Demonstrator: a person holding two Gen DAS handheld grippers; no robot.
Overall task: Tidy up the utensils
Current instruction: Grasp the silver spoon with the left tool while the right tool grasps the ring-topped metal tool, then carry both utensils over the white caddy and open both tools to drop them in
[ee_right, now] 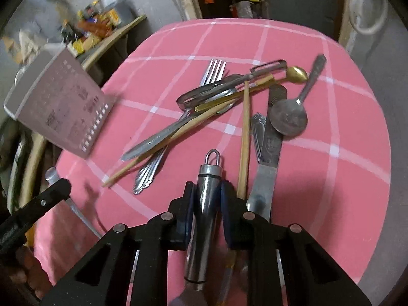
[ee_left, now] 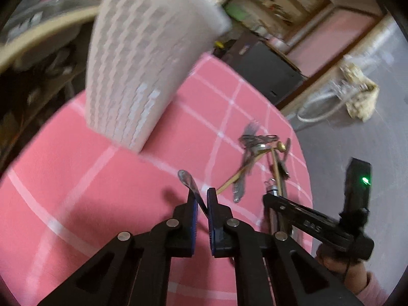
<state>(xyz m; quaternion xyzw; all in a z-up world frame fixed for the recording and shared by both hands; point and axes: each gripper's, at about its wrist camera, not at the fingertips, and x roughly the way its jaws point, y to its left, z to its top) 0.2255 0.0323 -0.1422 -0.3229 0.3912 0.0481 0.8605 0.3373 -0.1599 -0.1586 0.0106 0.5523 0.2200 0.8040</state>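
A pink checked table (ee_left: 76,178) carries a tall white perforated utensil holder (ee_left: 142,58), also in the right wrist view (ee_right: 58,107). My left gripper (ee_left: 201,193) is shut on a thin steel utensil handle (ee_left: 187,178) above the cloth, right of the holder. My right gripper (ee_right: 207,191) is shut on a thick steel handle with a hanging loop (ee_right: 207,193). It shows in the left wrist view (ee_left: 306,214). Ahead of it lies a pile of utensils: a fork (ee_right: 214,71), a round spoon (ee_right: 288,119), a gold spoon (ee_right: 295,72), wooden chopsticks (ee_right: 244,137), a knife (ee_right: 267,168).
The left gripper's side shows at the lower left of the right wrist view (ee_right: 33,209). A cluttered shelf (ee_right: 97,33) stands beyond the table's left edge. A black box (ee_left: 265,68) and grey floor (ee_left: 357,140) lie past the far edge.
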